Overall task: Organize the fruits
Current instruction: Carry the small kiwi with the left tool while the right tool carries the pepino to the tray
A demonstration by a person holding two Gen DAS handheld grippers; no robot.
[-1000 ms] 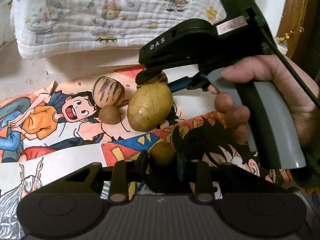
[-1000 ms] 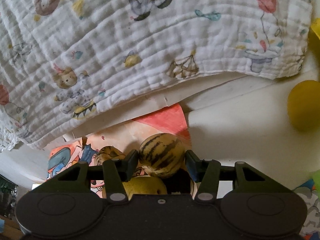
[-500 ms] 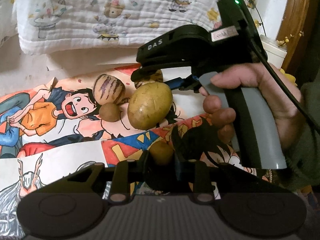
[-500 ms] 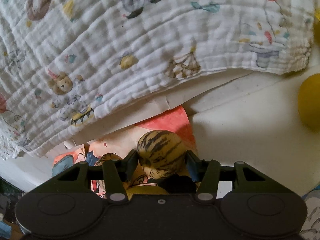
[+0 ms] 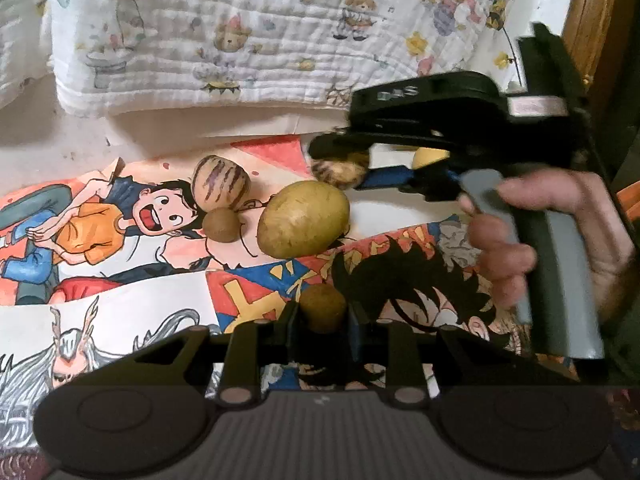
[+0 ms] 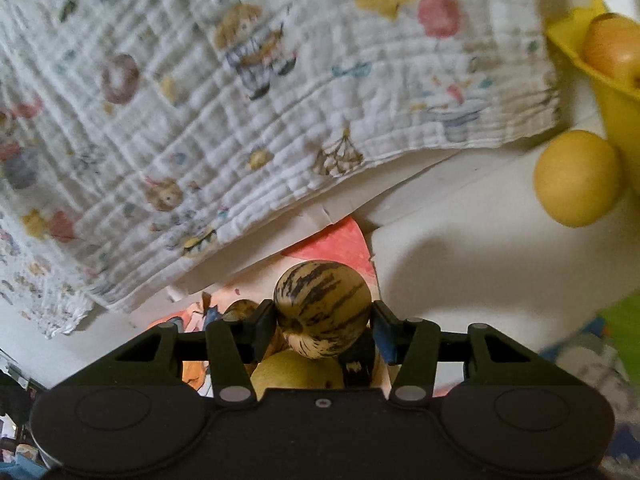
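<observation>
My left gripper (image 5: 320, 314) is shut on a small round brown fruit (image 5: 322, 307) just above the cartoon-printed cloth (image 5: 120, 300). On the cloth ahead lie a striped pale melon (image 5: 221, 189), a second small brown fruit (image 5: 220, 226) and a large yellow-green fruit (image 5: 303, 218). My right gripper (image 6: 322, 312) is shut on another striped melon (image 6: 322, 307), lifted off the cloth; in the left wrist view that melon (image 5: 339, 171) hangs under the black gripper body held by a hand (image 5: 560, 224). A yellow bowl (image 6: 612, 80) with an orange fruit (image 6: 612, 46) stands at far right.
A white quilted blanket (image 5: 260, 32) with printed animals lies along the back. A round yellow fruit (image 6: 576, 178) rests on the white surface (image 6: 460, 248) beside the bowl. A wooden frame (image 5: 592, 12) rises at the right edge.
The right gripper has carried the striped melon to the right, away from the fruit group, and the yellow bowl has come into its view. The left gripper stays put, shut on the brown fruit.
</observation>
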